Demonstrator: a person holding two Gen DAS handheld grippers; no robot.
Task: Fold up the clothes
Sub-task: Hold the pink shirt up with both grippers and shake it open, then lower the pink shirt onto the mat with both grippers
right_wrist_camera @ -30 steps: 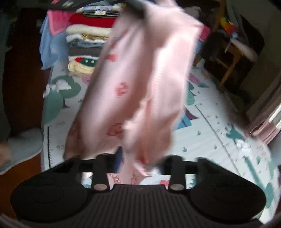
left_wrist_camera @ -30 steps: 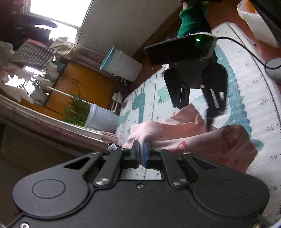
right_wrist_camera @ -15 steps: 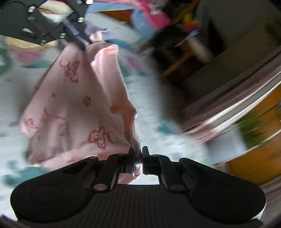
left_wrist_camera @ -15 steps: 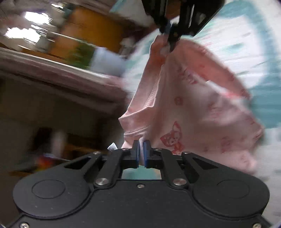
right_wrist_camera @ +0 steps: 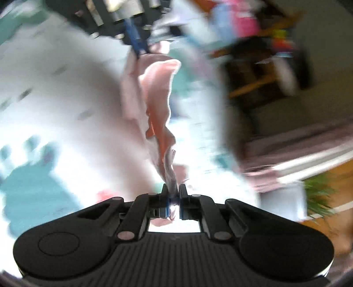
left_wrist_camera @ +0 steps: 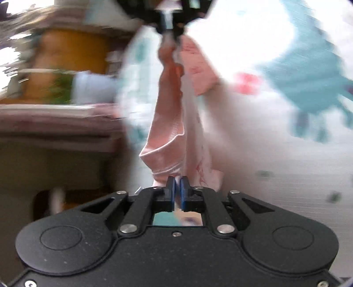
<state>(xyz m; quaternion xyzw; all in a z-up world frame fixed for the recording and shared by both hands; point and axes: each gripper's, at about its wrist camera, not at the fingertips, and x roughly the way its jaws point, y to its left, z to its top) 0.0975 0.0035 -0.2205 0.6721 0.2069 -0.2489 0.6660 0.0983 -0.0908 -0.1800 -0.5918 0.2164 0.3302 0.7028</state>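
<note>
A small pink garment [left_wrist_camera: 169, 123] with red prints hangs stretched between my two grippers above a white play mat [left_wrist_camera: 275, 154] with teal shapes. My left gripper [left_wrist_camera: 177, 182] is shut on one end of it, cloth pinched between its blue pads. The right gripper [left_wrist_camera: 171, 21] shows at the top of the left wrist view, clamped on the far end. From the right wrist view, my right gripper [right_wrist_camera: 174, 194] is shut on the pink garment [right_wrist_camera: 157, 106], and the left gripper [right_wrist_camera: 138, 47] grips the opposite end. Both views are motion-blurred.
A potted green plant [left_wrist_camera: 61, 90] and an orange wooden cabinet [left_wrist_camera: 72, 53] stand beyond the mat's left edge, behind a low ledge [left_wrist_camera: 55, 114]. A wooden chair [right_wrist_camera: 262, 72] and bright clothes [right_wrist_camera: 245, 19] lie past the mat's far side.
The right gripper, open above the garment a second ago, has closed on its far end. Both grippers have dropped toward the mat and pulled the cloth into a narrow taut band.
</note>
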